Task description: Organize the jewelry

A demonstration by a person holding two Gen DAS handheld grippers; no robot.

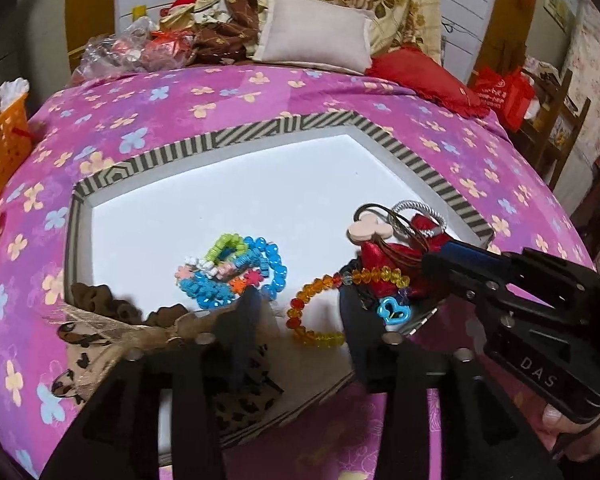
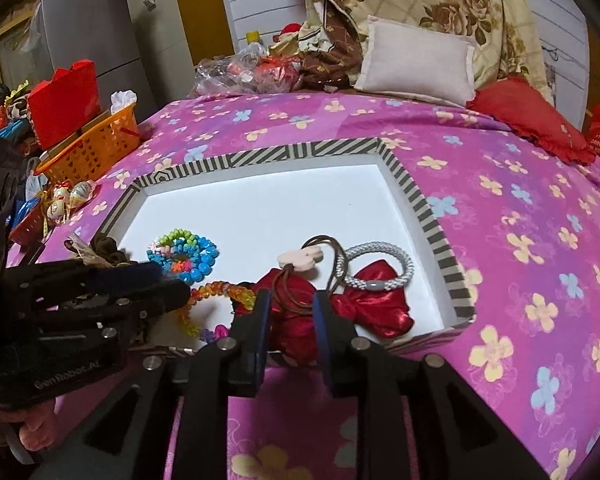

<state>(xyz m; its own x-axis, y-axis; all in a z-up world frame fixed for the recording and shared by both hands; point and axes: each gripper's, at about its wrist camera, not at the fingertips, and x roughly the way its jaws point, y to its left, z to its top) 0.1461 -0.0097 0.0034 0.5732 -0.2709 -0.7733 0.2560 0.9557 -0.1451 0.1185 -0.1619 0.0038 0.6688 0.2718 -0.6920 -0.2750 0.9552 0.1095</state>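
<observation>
**Grippers loose over a tangled tray**

Your left gripper (image 1: 300, 312) stands part open above the near edge of the striped tray (image 2: 428, 208), its pads clear of the amber bead strand (image 1: 316, 300) that lies between and just below them. Your right gripper (image 2: 290, 312) is only slightly parted, its fingers either side of the red satin bow (image 2: 372, 304) and the brown cord (image 2: 332, 264); I judge it presses on neither, though the gap is narrow.

All the jewelry sits in the tray on the bed (image 2: 520, 220): the blue and green bead bracelets (image 1: 236, 268) to the left, the grey woven bangle (image 2: 380, 268) resting on the bow, the pale wooden charm (image 1: 370, 232) on its cord.

The risk is tangling. Cord, bow and amber strand overlap, so if you close on one and lift, the others may drag along or spill over the tray's low wall. Your two grippers are also near each other, and could collide.
</observation>
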